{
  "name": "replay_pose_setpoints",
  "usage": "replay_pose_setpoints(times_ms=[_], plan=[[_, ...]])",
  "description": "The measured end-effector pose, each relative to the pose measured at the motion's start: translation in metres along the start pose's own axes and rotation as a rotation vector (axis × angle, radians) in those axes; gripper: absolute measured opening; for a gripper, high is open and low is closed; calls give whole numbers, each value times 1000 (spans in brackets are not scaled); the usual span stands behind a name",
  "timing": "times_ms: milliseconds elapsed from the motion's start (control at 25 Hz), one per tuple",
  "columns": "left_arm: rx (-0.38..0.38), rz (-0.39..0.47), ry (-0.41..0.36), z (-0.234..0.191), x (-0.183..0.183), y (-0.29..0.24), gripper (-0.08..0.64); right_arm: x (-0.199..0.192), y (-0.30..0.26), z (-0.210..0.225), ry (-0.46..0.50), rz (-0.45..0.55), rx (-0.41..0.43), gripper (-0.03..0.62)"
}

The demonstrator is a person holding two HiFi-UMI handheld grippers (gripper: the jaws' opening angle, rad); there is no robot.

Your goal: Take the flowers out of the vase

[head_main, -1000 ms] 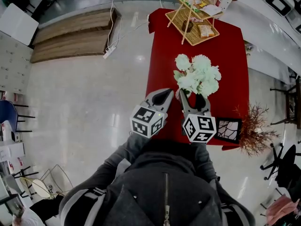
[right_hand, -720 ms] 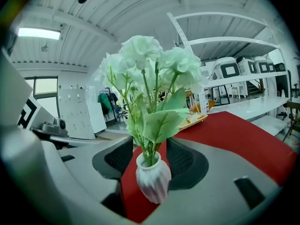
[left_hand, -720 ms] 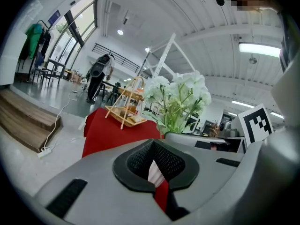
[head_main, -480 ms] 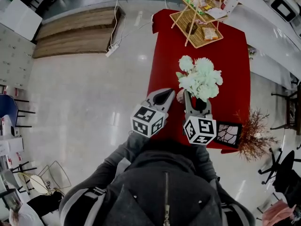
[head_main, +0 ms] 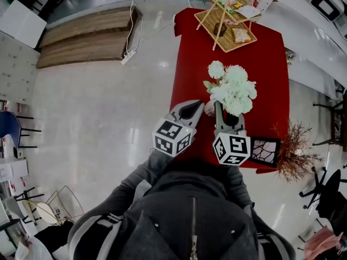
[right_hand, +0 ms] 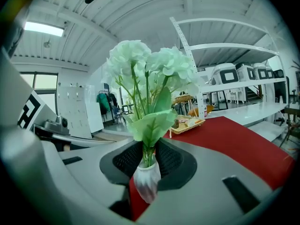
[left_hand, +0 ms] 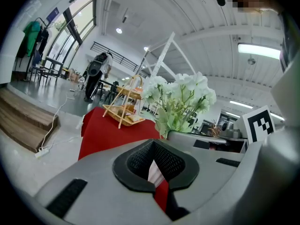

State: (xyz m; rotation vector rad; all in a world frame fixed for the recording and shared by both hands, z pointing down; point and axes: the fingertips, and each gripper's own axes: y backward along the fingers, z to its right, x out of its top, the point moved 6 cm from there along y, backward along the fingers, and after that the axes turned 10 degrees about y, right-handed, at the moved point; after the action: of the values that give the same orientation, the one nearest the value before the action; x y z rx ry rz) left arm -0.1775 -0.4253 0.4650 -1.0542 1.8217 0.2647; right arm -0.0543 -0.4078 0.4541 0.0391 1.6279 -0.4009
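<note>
Pale green-white flowers stand in a small white ribbed vase on the red table. My right gripper reaches in from the near side. Its jaws have just been closing and now press on the green stems right above the vase's mouth. In the right gripper view the blooms rise over the jaws. My left gripper sits just left of the vase, shut and holding nothing. Its own view shows the flowers ahead to the right.
A tiered wicker basket with snacks stands at the table's far end. A framed black-and-white picture and dried reddish branches sit at the near right corner. Wooden steps lie on the floor to the left.
The right gripper's jaws went from wide open around the stems to closed on them. The left gripper stayed where it was.
</note>
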Motion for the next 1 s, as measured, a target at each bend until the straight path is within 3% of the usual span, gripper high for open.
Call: replay_pose_setpoints(times_ms=[1000], plan=[[-40,-25,-39,4,-6,2,9,31,21,6,14,129,-47,61]])
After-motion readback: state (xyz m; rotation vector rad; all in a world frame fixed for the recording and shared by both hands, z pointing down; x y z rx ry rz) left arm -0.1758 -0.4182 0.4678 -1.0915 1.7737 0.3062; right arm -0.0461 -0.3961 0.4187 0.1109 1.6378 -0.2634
